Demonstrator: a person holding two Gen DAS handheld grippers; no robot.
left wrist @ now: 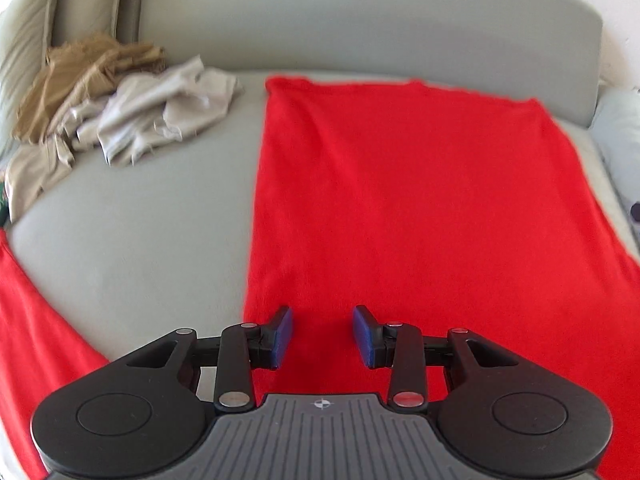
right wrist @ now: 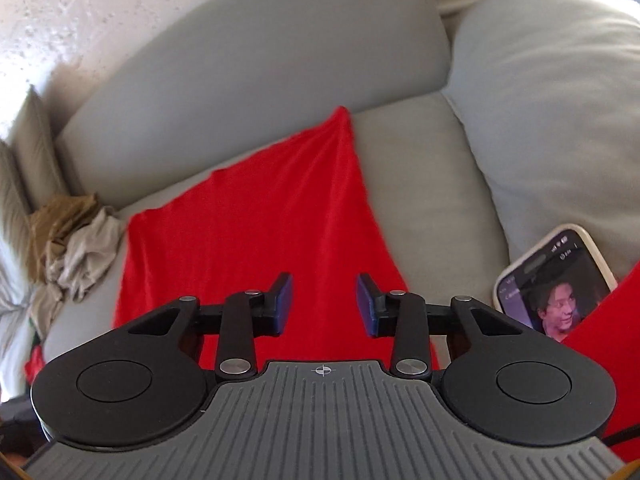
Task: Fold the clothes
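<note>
A bright red garment (left wrist: 400, 200) lies spread flat on the grey sofa seat (left wrist: 140, 240), reaching from the backrest to the front edge. My left gripper (left wrist: 322, 332) is open and empty, just above the garment's near edge by its left side. In the right wrist view the same red garment (right wrist: 260, 232) lies flat, its far corner pointing at the backrest. My right gripper (right wrist: 324, 304) is open and empty above its near part.
A crumpled pile of tan and beige clothes (left wrist: 112, 108) sits at the seat's back left, also in the right wrist view (right wrist: 76, 248). A lit phone (right wrist: 556, 280) lies by a grey cushion (right wrist: 560, 120) at right. More red cloth (left wrist: 36, 340) hangs at left.
</note>
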